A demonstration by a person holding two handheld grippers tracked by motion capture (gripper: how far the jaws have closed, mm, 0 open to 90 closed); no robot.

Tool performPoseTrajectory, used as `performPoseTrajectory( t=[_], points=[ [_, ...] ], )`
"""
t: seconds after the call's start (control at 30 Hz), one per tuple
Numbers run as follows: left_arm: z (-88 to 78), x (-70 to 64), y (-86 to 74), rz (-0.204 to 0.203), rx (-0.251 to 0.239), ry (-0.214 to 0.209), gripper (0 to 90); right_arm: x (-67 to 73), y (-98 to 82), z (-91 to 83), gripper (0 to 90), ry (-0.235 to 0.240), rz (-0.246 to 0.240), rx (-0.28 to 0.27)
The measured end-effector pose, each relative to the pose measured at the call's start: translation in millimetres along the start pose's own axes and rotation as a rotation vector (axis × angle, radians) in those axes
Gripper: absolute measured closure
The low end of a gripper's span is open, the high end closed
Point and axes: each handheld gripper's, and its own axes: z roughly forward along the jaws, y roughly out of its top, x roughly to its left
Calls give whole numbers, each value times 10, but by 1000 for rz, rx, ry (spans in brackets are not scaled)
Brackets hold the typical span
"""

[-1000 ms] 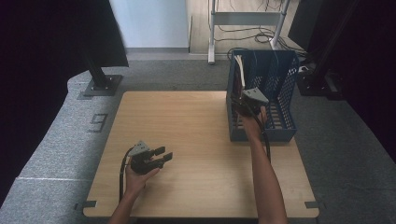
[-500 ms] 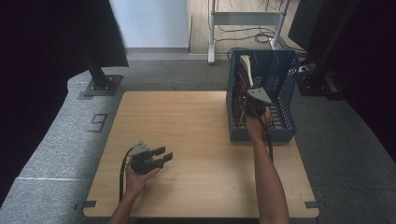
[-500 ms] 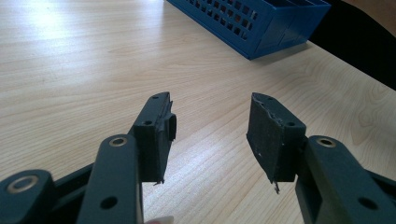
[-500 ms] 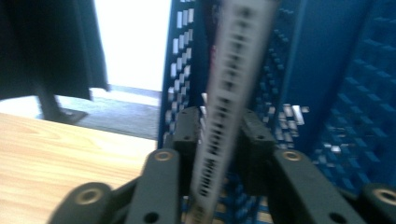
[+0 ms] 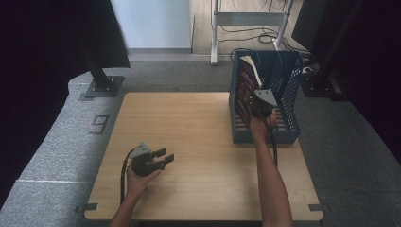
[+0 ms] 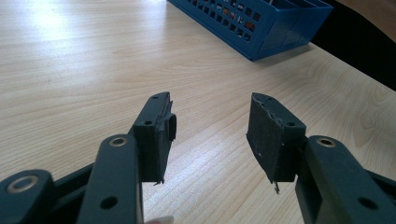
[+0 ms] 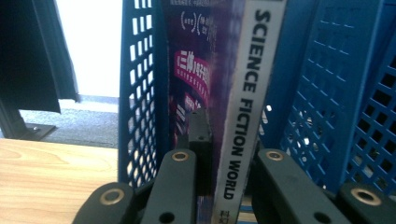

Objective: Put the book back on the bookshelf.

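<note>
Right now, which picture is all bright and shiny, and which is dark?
Left gripper view: a bright glare washes out the wooden table at top left. Right gripper view: the magazine stands shaded inside the blue rack, with a white, overexposed wall behind. High view: the room's edges fall into deep shadow.

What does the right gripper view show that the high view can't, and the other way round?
Right gripper view alone: the spine lettering SCIENCE FICTION WORLD on the magazine, with the right gripper closed on it. High view alone: the left gripper open above the wooden table, away from the rack, and both forearms. Both: the blue mesh rack holding the magazine.
</note>
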Motion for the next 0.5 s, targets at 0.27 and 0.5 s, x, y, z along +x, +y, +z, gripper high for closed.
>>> performPoseTrajectory(
  t=[0.27,0.5],
  points=[
    [16,-20,-3,4,7,-3,497,-50,-33,-29,762,31,3,-21],
    [21,-31,-3,7,8,-5,496,-95,-17,-40,631,65,15,-10]
  ],
)
